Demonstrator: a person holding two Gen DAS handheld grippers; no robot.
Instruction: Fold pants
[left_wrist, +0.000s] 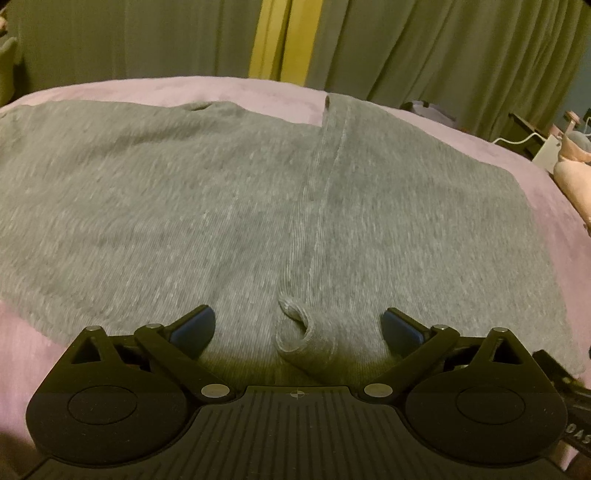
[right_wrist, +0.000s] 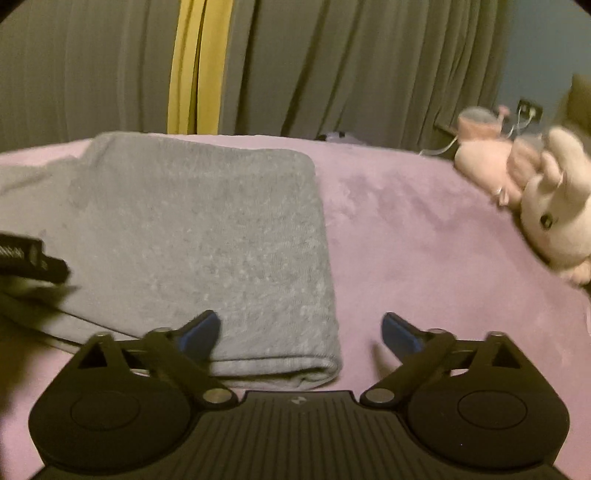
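Two grippers released | left gripper (left_wrist: 299, 325): jaws spread, pants (left_wrist: 221, 206) cuff loop between them, ungripped | right gripper (right_wrist: 301, 328): jaws wide over folded corner | pants flat on bed (right_wrist: 406, 240), likely let go to settle the fold

A pale pink blanket (right_wrist: 424, 240) covers the bed, grey-green curtains (right_wrist: 332, 66) hang behind it with a yellow strip (right_wrist: 192, 74) showing in the gap, and at the right edge lie plush toys — a white rabbit (right_wrist: 554, 218) beside a pink one (right_wrist: 484, 162).
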